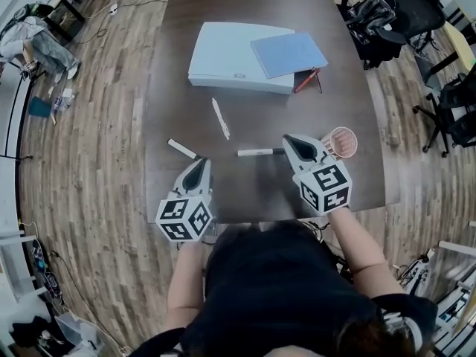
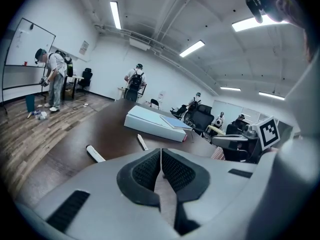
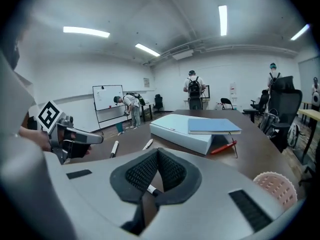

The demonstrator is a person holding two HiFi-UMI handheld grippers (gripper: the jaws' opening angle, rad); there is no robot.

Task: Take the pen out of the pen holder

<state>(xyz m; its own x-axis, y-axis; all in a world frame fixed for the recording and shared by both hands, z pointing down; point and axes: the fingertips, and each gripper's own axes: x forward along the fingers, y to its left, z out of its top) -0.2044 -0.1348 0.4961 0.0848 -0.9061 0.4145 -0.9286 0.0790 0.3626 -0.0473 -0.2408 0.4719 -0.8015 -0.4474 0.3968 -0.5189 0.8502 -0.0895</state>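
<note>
Judging by the layout, the removal step looked complete: the pen [image 1: 259,152] lay flat on the table [image 1: 245,192], its dark end just under the right gripper [image 1: 288,140], whose jaws were fully closed on nothing. The pink pen holder [image 1: 352,149] stood just beside it and appeared empty. The left gripper [image 1: 199,166] was also closed and empty. The next move probably called only for drawing both grippers clear without nudging the pen.

1. A brown table [image 1: 253,188] is holding everything.
2. A white box [image 1: 223,54] and a red pen [image 1: 306,80] are lying far ahead of both grippers.
3. A white pen [image 1: 221,117] and a marker [image 1: 182,149] are lying near the left gripper [image 1: 199,163].
4. A black-tipped pen [image 1: 256,152] is lying left of the right gripper [image 1: 288,141], and a pink pen holder [image 1: 341,141] is standing right of it.
</note>
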